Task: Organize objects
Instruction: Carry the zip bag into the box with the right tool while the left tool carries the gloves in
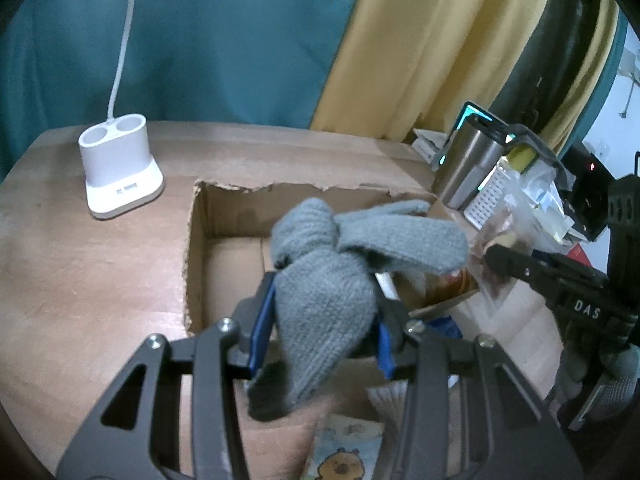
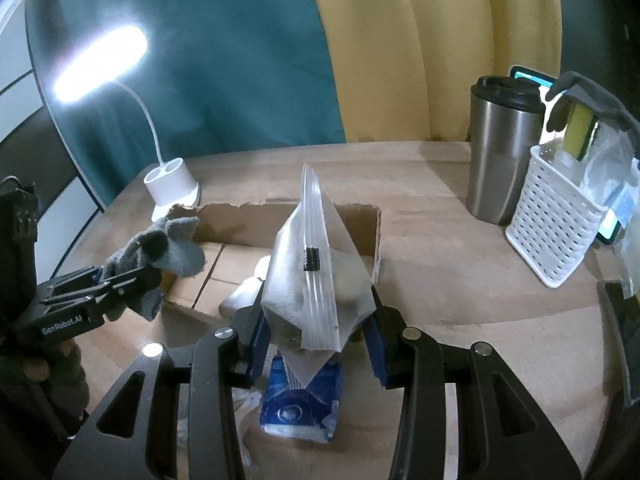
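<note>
Wooden tabletop (image 1: 100,264) is carrying a torn cardboard box (image 1: 224,216); my left gripper (image 1: 324,320) is pinching a grey glove (image 1: 336,276) above it. From the right side, my right gripper (image 2: 320,336) is clamping a clear zip bag (image 2: 320,280) upright over the box's near edge.

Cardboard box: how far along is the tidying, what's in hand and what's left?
Done: the cardboard box already holds some pale items, hard to identify. In hand: the left gripper is shut on a grey glove above the box; the right gripper is shut on a clear zip bag. Left: both to drop in, plus the blue packet lying near the box.
</note>
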Tool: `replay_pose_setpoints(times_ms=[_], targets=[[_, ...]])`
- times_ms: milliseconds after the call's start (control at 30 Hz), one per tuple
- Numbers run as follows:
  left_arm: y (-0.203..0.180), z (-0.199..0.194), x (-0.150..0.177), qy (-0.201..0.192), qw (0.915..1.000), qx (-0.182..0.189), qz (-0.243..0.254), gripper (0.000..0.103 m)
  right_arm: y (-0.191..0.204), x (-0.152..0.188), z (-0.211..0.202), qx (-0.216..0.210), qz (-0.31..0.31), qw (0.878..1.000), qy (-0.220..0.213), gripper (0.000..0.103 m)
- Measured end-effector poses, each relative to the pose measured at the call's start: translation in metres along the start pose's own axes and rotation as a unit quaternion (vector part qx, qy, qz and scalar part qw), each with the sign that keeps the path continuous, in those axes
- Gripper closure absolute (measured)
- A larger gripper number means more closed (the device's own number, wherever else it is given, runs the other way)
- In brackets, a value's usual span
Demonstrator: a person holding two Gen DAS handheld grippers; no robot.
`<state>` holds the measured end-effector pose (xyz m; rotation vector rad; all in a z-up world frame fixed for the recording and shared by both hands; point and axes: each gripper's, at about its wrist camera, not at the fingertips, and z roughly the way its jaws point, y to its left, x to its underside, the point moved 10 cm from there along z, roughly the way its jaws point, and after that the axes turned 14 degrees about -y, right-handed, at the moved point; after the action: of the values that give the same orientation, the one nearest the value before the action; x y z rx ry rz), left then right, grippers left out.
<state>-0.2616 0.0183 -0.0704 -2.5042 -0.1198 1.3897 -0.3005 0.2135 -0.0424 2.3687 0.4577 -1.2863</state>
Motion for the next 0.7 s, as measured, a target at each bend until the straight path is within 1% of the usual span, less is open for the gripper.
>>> replay_pose_setpoints(times_ms=[700], targets=[[0.008,0.037,0.000,0.018,0.9998,-0.008,-0.004,0.060,0.002,-0.020,0.048,-0.014,0.013,1.000,0.003,0.059]])
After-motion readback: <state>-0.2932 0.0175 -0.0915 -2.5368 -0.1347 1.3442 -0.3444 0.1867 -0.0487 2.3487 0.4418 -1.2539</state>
